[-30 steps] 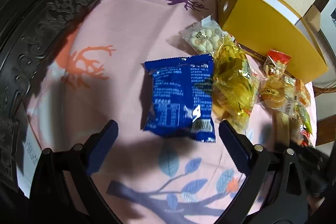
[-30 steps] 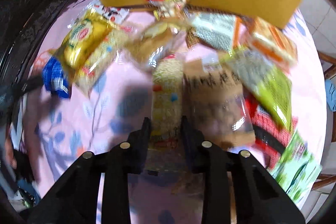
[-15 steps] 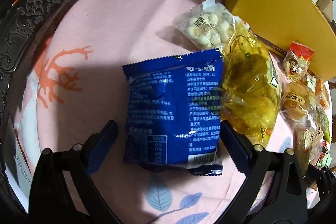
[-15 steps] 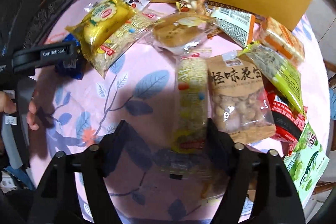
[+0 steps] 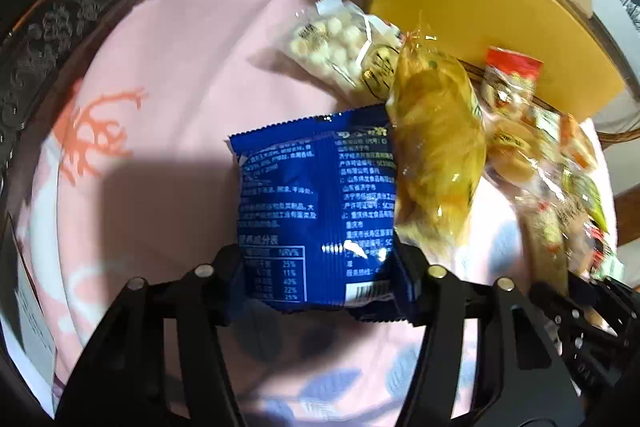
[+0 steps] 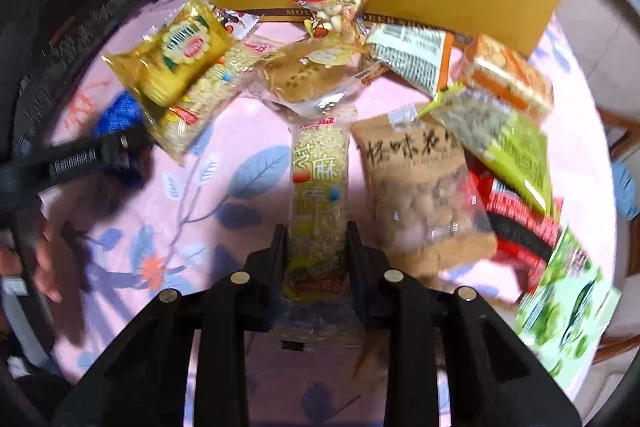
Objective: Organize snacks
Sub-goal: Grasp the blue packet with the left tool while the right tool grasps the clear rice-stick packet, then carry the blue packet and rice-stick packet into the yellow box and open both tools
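Nearest the left gripper, the blue packet lies flat on the pink cloth; the jaws are closing, fingers pressed to its 2 side edges at the near end. It looks light, puffy and slick, so a low grip across the sealed end should hold without crushing. The right gripper is also closing, narrow, squeezing the sesame bar, which seems stiff but brittle. Beyond the blue packet sit the yellow pack overlapping its right edge, then the white-ball bag. Farthest stands the yellow box; its inside is hidden.
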`<state>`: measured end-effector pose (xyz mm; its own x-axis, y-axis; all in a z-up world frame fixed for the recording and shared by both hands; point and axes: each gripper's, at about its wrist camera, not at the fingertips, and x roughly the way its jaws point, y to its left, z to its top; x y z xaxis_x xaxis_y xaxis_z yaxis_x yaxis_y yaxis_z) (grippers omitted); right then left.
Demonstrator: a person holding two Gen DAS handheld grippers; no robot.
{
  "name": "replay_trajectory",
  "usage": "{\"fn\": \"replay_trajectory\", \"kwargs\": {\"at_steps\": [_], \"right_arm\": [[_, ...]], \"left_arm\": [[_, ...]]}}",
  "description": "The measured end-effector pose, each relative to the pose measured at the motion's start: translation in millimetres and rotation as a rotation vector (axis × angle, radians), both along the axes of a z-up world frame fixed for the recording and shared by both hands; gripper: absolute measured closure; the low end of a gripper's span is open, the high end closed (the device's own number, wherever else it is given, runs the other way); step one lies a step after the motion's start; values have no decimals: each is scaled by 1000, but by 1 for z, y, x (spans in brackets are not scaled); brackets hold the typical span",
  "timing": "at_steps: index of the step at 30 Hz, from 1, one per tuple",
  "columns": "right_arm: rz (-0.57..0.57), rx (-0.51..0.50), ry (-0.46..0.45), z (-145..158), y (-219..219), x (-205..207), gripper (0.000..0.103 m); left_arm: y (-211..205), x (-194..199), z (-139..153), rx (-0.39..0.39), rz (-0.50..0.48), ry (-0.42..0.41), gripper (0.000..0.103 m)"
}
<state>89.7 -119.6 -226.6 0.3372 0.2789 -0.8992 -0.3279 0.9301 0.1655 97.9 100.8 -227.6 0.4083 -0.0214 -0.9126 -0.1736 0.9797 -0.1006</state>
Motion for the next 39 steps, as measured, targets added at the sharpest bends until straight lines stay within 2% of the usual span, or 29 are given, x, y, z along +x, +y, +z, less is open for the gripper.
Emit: {"fn": "replay_trajectory", "kwargs": {"at_steps": [8,19,31,39], "right_arm": [[36,90,-16,33,-13,-28,75],[19,129,-81,63,-15,-42,74],[-46,165,-126,85,-41,-39,74],[-104,190,-191,114,-49,0,74]], "left_arm": [[-5,-45,22,-70,-38,-12,47],[-39,-62,56,-56,-139,-82,47],[-60,-35,85,-75,-178,-128,47],[-70,15,114,-68,-181,-164,47]]}}
